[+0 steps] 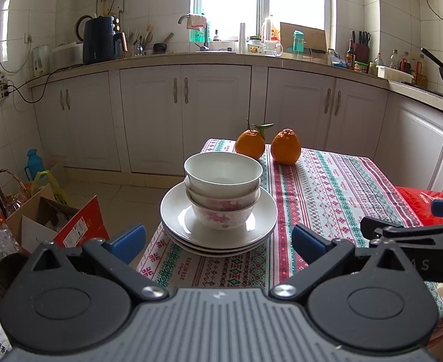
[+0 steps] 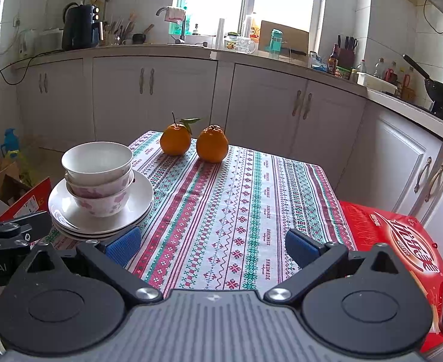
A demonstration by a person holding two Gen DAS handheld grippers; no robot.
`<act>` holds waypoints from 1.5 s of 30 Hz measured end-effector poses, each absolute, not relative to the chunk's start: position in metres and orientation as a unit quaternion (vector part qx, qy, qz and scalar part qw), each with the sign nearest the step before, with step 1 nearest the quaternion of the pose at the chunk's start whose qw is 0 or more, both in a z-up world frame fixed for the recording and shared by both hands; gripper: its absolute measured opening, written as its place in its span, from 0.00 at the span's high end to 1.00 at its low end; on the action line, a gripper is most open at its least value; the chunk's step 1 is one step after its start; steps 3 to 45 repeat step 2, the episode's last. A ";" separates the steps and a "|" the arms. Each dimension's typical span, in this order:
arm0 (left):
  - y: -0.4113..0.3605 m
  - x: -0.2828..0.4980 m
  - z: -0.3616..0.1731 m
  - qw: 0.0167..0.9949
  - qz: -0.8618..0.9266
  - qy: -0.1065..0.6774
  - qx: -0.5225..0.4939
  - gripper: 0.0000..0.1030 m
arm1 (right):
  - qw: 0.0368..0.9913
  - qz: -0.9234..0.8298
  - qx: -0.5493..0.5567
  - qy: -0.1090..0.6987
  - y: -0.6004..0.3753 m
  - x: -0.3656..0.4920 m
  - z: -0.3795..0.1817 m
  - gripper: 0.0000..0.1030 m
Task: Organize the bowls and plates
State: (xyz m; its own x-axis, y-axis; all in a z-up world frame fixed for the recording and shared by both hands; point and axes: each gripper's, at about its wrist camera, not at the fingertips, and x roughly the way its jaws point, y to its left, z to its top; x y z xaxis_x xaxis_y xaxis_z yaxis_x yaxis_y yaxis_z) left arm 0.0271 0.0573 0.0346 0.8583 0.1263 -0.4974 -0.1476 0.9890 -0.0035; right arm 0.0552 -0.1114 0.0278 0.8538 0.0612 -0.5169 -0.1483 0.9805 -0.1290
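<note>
Your grippers: both empty, fingers spread wide.
Three stacked bowls (image 1: 223, 190) sit on stacked plates (image 1: 218, 226) at the table's (image 1: 336, 181) left edge, twelve o'clock of your left gripper (image 1: 218, 242), ten o'clock of your right gripper (image 2: 212, 247). Two oranges (image 1: 268, 146) stand beyond.

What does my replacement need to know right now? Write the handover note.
Left gripper: open, empty, facing the stack.
Right gripper: open, empty, over the patterned tablecloth.
Three nested ceramic bowls, a plain white bowl on two pink-flowered ones, sit on a stack of white plates near the table's left edge. Two oranges stand at the far end; a red box is on the right.
Done: everything looks stacked.
Left: probably only confirming the stack sits safely.
</note>
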 end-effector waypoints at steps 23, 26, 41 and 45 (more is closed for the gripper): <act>0.057 0.027 0.035 0.964 0.071 0.257 -0.022 0.01 | 0.959 0.055 -0.082 0.264 -0.111 0.055 0.028 0.00; 0.057 0.027 0.035 0.964 0.071 0.257 -0.022 0.01 | 0.959 0.055 -0.082 0.264 -0.111 0.055 0.028 0.00; 0.057 0.027 0.035 0.964 0.071 0.257 -0.022 0.01 | 0.959 0.055 -0.082 0.264 -0.111 0.055 0.028 0.00; 0.057 0.027 0.035 0.964 0.071 0.257 -0.022 0.01 | 0.959 0.055 -0.082 0.264 -0.111 0.055 0.028 0.00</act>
